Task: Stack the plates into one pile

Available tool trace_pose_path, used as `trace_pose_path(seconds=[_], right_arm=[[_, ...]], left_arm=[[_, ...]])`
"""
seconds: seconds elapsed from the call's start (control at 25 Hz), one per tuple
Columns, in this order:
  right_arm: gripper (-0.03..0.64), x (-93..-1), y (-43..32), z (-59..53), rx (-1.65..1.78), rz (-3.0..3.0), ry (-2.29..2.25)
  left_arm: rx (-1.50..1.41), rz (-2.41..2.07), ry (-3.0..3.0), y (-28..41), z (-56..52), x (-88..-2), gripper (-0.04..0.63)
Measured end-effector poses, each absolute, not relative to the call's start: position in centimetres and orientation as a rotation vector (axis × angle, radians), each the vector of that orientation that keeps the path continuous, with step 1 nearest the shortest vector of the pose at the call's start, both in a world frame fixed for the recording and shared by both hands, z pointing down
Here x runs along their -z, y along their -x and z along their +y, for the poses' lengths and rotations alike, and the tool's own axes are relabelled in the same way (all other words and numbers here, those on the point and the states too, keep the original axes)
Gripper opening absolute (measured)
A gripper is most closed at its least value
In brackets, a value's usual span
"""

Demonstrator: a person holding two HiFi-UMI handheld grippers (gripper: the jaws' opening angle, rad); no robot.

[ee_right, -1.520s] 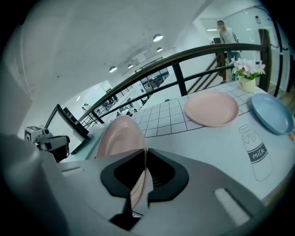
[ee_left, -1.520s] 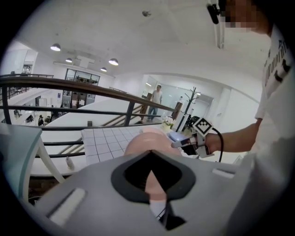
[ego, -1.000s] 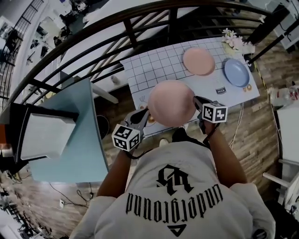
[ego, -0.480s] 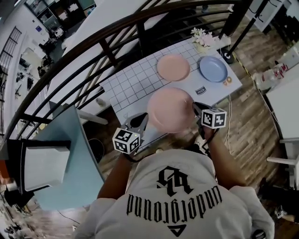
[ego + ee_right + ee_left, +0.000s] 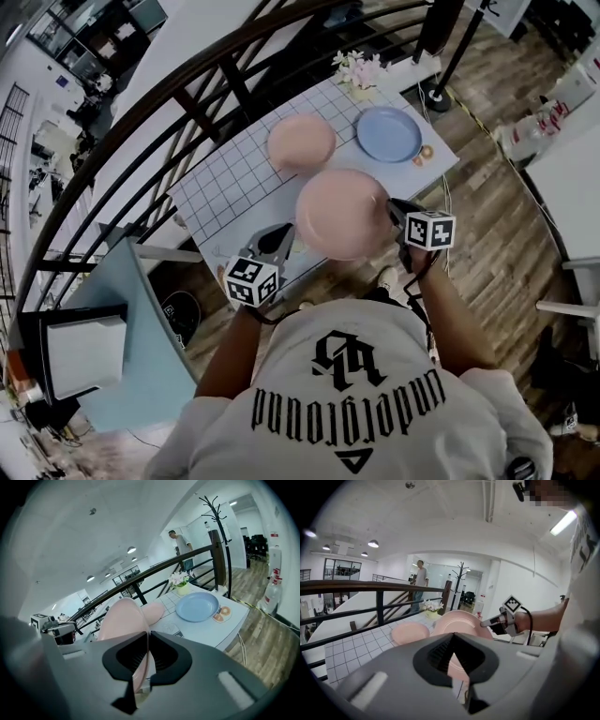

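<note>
I hold one pink plate (image 5: 342, 214) in the air above the near edge of the grid-covered table (image 5: 225, 187). My left gripper (image 5: 289, 232) is shut on its left rim and my right gripper (image 5: 392, 208) is shut on its right rim. In the left gripper view the held plate (image 5: 459, 623) runs down between the jaws (image 5: 452, 641). The right gripper view shows it edge-on (image 5: 121, 618) in the jaws (image 5: 146, 639). A second pink plate (image 5: 301, 142) and a blue plate (image 5: 388, 133) lie side by side on the table beyond it.
A vase of flowers (image 5: 356, 67) stands at the table's far edge behind the blue plate. A small orange-ringed item (image 5: 425, 153) lies right of the blue plate. A dark curved railing (image 5: 187, 103) runs behind the table. Wooden floor lies to the right.
Both grippers keep their hold on the pink plate. The table with its two plates has shifted left and closer in the head view, so the held plate now hangs nearer to them.
</note>
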State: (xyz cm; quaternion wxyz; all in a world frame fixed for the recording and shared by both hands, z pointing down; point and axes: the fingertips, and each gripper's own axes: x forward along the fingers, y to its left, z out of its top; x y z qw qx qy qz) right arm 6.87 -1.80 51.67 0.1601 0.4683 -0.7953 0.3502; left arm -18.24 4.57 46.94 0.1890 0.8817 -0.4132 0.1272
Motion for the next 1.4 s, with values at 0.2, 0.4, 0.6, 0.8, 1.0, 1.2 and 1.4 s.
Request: trace_pose_path(seconds=[0.2, 0.4, 0.6, 0.8, 1.0, 1.2, 1.4], right_arm=[[0.023, -52.0, -14.2, -4.0, -1.026, -2.286, -1.297], [0.025, -52.7, -21.7, -5.3, -1.043, -2.283, -1.268], [0.025, -53.2, -28.5, -5.9, -1.050, -2.279, -1.294], [0.025, -53.6, -33.4, -5.5, -1.088, -2.255, -1.366], [0.025, -54.3, -36.4, -5.0, -1.130, -2.221, -1.428], [0.025, -54.3, -37.9, -5.1, -1.135, -2.209, -1.452], [0.025, -54.6, -38.3, -5.9, -1.141, -2.197, -1.448]], left_arm=[[-0.376, -1.209, -2.450, 10.9, 2.2, -47.1, 0.049], [-0.385, -1.215, -2.429, 3.3, 0.7, -47.2, 0.049], [-0.396, -1.201, -2.438, -2.9, 0.1, -47.2, 0.049], [-0.435, -1.141, -2.457, -6.8, 0.7, -47.6, 0.049], [-0.441, -1.114, -2.466, -8.6, 0.0, -48.0, 0.049], [-0.444, -1.085, -2.480, -10.1, -1.4, -48.3, 0.049], [-0.456, -1.066, -2.484, -10.6, -2.7, -48.7, 0.049]])
